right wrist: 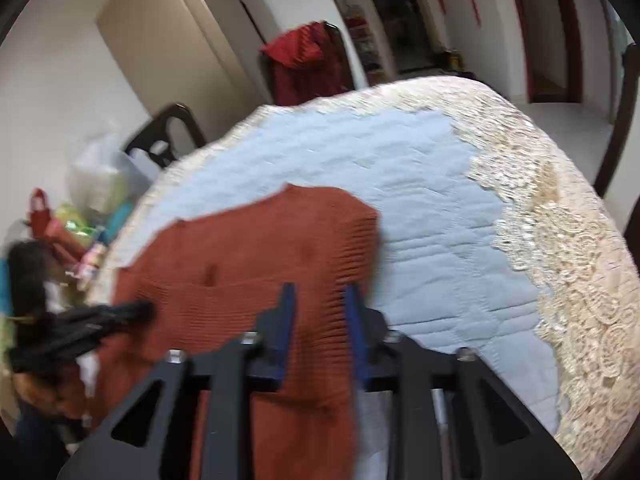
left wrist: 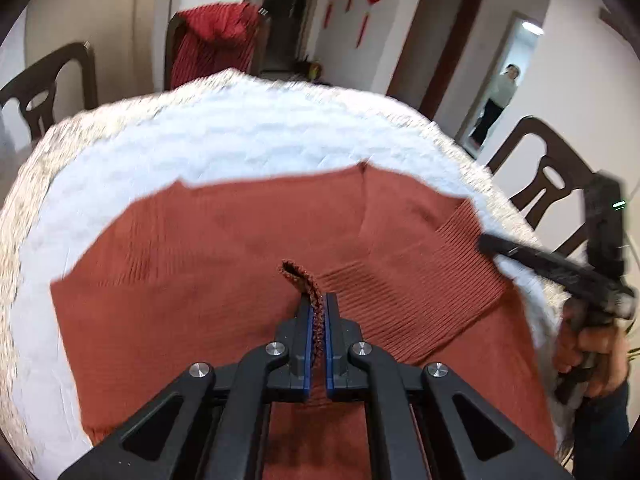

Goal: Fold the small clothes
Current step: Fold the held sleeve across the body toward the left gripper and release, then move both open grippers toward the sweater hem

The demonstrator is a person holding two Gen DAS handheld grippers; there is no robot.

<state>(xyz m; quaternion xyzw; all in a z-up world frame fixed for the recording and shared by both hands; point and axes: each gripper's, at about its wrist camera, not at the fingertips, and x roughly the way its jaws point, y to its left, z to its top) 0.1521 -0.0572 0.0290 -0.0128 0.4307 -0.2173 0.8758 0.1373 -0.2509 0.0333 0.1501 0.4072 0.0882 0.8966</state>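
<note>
A rust-red knitted sweater (left wrist: 208, 264) lies spread on the pale blue quilted table cover (left wrist: 240, 136). My left gripper (left wrist: 318, 300) is shut on a raised fold of the sweater's knit edge, which stands up between its blue pads. In the right wrist view the left gripper (right wrist: 120, 314) shows as a dark blur over the sweater (right wrist: 256, 248). My right gripper (right wrist: 319, 294) hovers over the sweater's ribbed hem with its jaws apart; ribbed knit shows in the gap, not pinched. A hand holds the right gripper (left wrist: 560, 272) at the table's right edge.
The cover has a cream lace border (right wrist: 560, 260) along the table edge. Dark wooden chairs (left wrist: 548, 184) stand around the table, one draped with a red garment (left wrist: 216, 44). Plastic bags and clutter (right wrist: 100, 184) sit beyond the left edge. A person (left wrist: 504, 92) stands in a far doorway.
</note>
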